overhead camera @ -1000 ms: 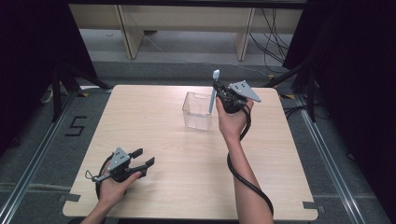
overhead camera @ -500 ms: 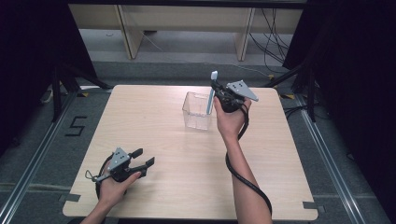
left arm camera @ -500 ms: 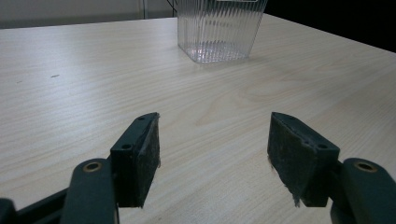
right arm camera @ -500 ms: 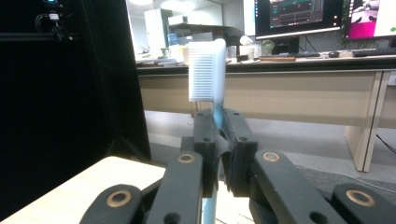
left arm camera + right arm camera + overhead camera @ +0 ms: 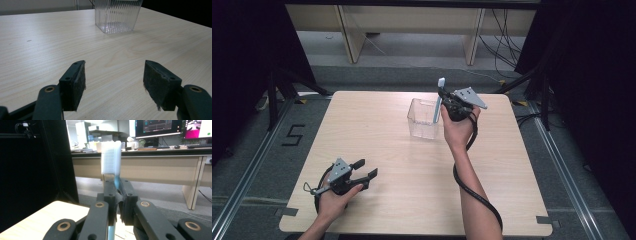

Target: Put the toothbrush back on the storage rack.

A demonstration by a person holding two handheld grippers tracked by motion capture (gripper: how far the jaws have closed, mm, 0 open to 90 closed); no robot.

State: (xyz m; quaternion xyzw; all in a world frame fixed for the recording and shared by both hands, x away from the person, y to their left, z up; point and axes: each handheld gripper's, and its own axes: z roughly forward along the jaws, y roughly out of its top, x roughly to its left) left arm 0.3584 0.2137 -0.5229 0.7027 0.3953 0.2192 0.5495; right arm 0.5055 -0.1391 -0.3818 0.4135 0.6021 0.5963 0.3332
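A blue-handled toothbrush (image 5: pixel 440 97) with white bristles (image 5: pixel 111 157) stands upright, pinched in my right gripper (image 5: pixel 446 106), whose jaws are shut on its handle. It hangs over the right rim of a clear ribbed plastic cup (image 5: pixel 423 118) at the table's far middle; its lower end dips toward the cup. My left gripper (image 5: pixel 364 170) rests on the near left of the table, open with nothing between its pads (image 5: pixel 78 82). The left gripper view shows the cup (image 5: pixel 116 15) farther off, beyond the open jaws.
The light wooden table (image 5: pixel 377 145) spreads around the cup. A black cable (image 5: pixel 474 192) trails along the right forearm. Dark curtains flank both sides, and desk legs (image 5: pixel 349 37) stand beyond the far edge. Metal rails run along the floor on both sides.
The right gripper with the toothbrush has shifted slightly left toward the cup. The left gripper has stayed still.
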